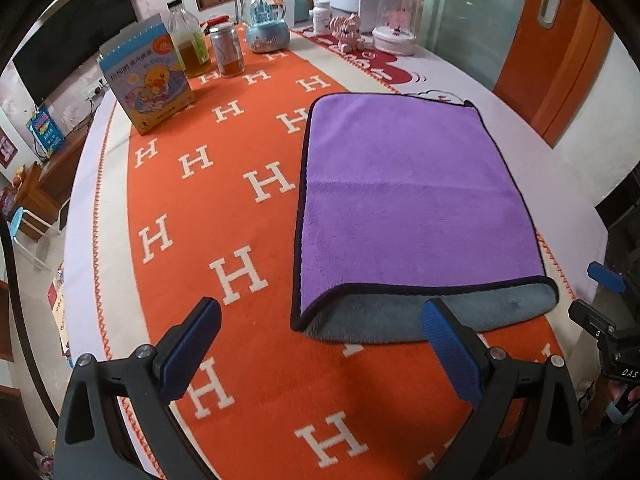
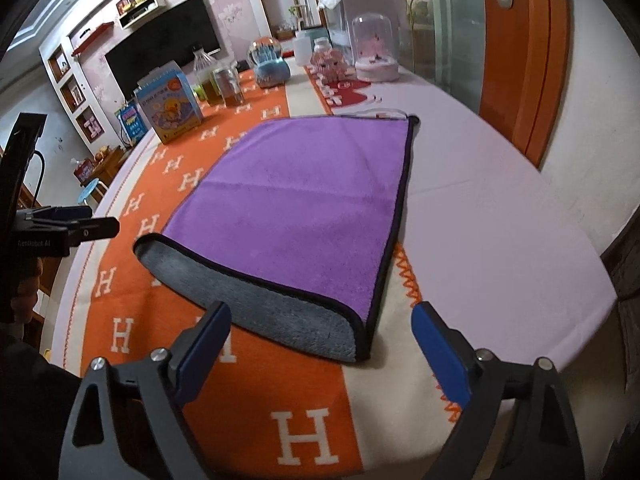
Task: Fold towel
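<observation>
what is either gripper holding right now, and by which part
Nothing. The left gripper and right gripper are both open, short of the folded towel.

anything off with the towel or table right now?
Mostly tidy. The purple towel lies folded on the orange runner, but the fold is uneven: a gray strip of underlayer sticks out along the near edge. Both hand-held grippers are open, touching nothing.
</observation>
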Motion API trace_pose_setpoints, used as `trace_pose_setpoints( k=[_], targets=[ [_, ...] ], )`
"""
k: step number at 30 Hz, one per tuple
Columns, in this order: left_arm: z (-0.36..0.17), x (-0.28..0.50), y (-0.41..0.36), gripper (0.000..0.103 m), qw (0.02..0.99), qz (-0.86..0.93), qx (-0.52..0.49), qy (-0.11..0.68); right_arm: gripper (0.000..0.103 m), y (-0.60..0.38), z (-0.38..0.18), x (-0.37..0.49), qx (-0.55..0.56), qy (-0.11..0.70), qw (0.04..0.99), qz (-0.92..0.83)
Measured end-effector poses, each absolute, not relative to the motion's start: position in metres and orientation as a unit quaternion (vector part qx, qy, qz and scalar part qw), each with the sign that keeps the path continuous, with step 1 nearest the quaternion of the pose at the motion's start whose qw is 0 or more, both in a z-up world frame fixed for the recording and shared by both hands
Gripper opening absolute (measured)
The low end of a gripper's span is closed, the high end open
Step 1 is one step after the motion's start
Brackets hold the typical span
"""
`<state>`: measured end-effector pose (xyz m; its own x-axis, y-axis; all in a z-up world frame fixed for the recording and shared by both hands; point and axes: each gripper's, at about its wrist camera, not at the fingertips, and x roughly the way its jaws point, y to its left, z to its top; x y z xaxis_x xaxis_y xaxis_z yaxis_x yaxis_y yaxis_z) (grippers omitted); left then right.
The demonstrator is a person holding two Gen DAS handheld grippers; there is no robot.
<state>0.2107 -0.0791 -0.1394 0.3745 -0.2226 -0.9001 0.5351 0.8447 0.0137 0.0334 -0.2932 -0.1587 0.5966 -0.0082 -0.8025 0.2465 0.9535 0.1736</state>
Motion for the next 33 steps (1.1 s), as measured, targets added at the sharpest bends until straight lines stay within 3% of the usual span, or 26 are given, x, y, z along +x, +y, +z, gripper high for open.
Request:
trace_pose_setpoints(
  k=[8, 18, 24, 33],
  targets=[
    [-0.174, 0.225, -0.092, 0.1, 0.796, -0.224, 0.175, 0.534, 0.078, -0.305, -0.184, 0.044, 0.145, 0.474, 0.866, -0.071],
    [-0.191, 0.233, -0.103, 0.1, 0.786, -0.218, 0.188, 0.546, 0.052, -0.314, -0.2, 0.053, 0.157, 0.492, 0.855, -0.055],
    [-0.2, 0.232, -0.105, 0.09, 0.776, -0.217, 0.187, 0.562, 0.041, -0.316, -0.203, 0.053, 0.161, 0.499, 0.85, -0.047],
    [-0.204, 0.229, -0.106, 0.068, 0.769, -0.22, 0.18, 0.573, 0.026, -0.318, -0.204, 0.049, 0.169, 0.5, 0.848, -0.041]
  ],
)
